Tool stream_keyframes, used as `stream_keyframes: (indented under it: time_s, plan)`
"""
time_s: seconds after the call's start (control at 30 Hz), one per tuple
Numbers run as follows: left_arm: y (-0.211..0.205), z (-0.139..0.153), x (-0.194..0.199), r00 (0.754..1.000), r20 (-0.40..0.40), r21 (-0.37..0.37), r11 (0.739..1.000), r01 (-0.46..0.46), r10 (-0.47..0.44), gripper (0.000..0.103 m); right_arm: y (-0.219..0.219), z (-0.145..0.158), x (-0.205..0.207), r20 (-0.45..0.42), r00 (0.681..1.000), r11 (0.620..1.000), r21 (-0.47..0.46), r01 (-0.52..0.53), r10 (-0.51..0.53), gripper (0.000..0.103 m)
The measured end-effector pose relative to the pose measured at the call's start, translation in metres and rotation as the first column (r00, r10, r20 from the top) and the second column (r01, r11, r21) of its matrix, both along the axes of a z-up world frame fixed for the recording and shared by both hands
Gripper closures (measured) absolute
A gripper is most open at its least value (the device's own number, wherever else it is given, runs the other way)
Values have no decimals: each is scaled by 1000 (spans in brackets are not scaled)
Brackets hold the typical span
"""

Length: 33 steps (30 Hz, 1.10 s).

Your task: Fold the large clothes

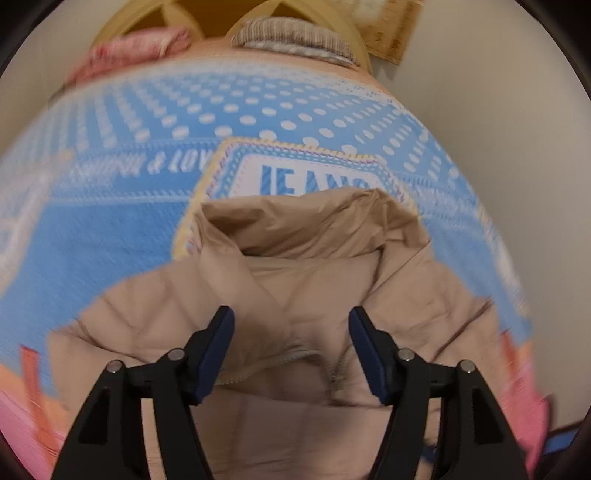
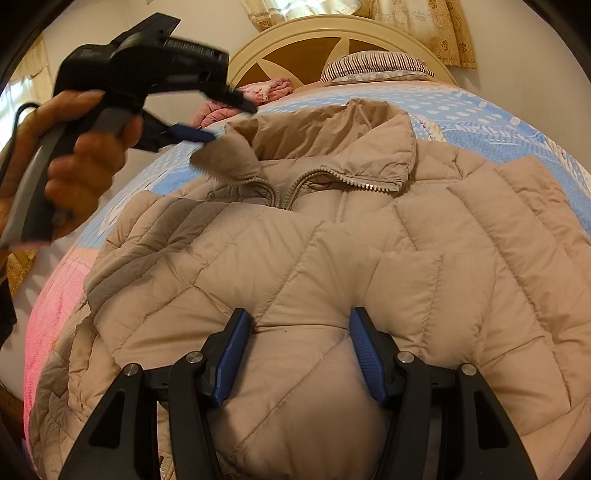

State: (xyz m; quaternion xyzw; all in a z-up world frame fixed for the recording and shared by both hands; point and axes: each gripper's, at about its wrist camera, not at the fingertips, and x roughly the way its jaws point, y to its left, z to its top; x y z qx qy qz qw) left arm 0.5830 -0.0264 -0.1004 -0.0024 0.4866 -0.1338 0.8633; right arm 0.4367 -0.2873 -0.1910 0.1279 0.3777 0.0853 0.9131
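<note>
A beige quilted puffer jacket (image 2: 332, 266) lies front up on the bed, collar toward the headboard, zipper partly open at the neck. In the left wrist view its collar (image 1: 295, 236) stands just ahead of my left gripper (image 1: 291, 325), which is open and empty above the neck zipper. My right gripper (image 2: 301, 325) is open, its fingers resting on the jacket's chest with padded fabric bulging between them. In the right wrist view the left gripper (image 2: 207, 122) shows hand-held over the collar's left edge.
The bed has a blue polka-dot cover (image 1: 110, 236) with a "JEANS" patch. A cream headboard (image 2: 332, 40), a striped pillow (image 2: 373, 64) and a pink folded cloth (image 2: 269, 88) are at the far end. Curtains (image 2: 424, 26) hang behind.
</note>
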Motion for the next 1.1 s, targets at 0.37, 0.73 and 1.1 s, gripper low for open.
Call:
stream_keyframes:
  time_s: [0.37, 0.73, 1.1]
  plan:
    - [-30, -24, 46, 969, 196, 335, 939, 75, -147, 10, 0, 0, 0, 3, 1000, 1000, 0, 1, -1, 44]
    - [-30, -33, 40, 961, 198, 334, 935, 121, -195, 95, -2, -1, 1, 8, 1000, 1000, 21, -1, 1, 44]
    - [5, -45, 9, 948, 286, 226, 971, 76, -140, 98, -22, 16, -8, 32, 999, 989, 142, 27, -31, 44]
